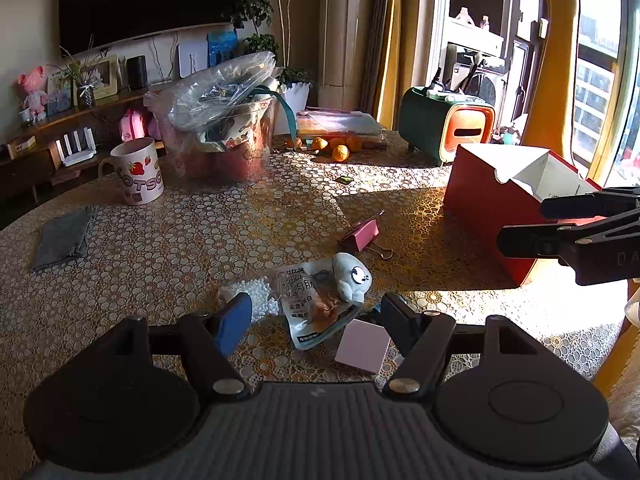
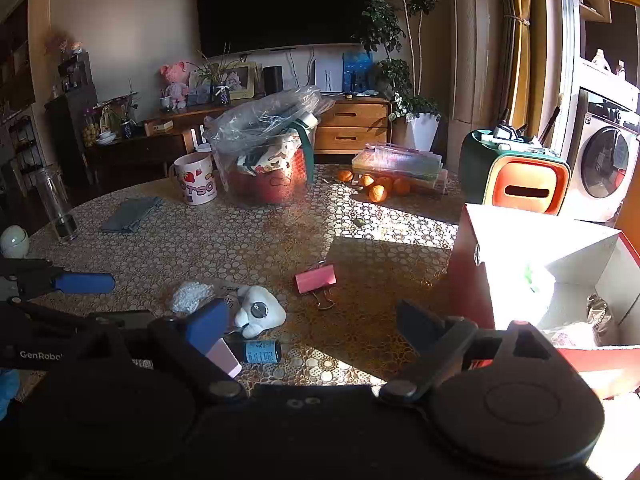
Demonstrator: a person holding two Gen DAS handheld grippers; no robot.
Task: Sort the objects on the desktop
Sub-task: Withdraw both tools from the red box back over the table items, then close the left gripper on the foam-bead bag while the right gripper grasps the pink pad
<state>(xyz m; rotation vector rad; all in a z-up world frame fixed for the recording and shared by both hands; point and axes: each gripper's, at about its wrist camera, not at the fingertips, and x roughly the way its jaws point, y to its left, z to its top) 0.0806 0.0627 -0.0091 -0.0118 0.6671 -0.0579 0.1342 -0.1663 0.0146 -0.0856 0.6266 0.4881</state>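
Note:
My left gripper (image 1: 316, 316) is open and empty, its fingers either side of a small pile on the patterned table: a snack packet (image 1: 310, 304), a white plush toy (image 1: 352, 276), a bag of white beads (image 1: 252, 294) and a pink pad (image 1: 362, 346). A pink binder clip (image 1: 362, 234) lies further on. My right gripper (image 2: 312, 328) is open and empty, beside the open red box (image 2: 472, 280) that holds packets. In the right wrist view I see the plush toy (image 2: 258, 312), the clip (image 2: 316, 278), a blue battery (image 2: 260, 352) and the pink pad (image 2: 224, 356).
A strawberry mug (image 1: 138, 176), a grey cloth (image 1: 64, 238), a plastic-covered tub (image 1: 224, 136), oranges (image 1: 340, 148) and a green-orange bin (image 1: 448, 128) stand further back. A glass (image 2: 56, 204) stands at the table's left edge.

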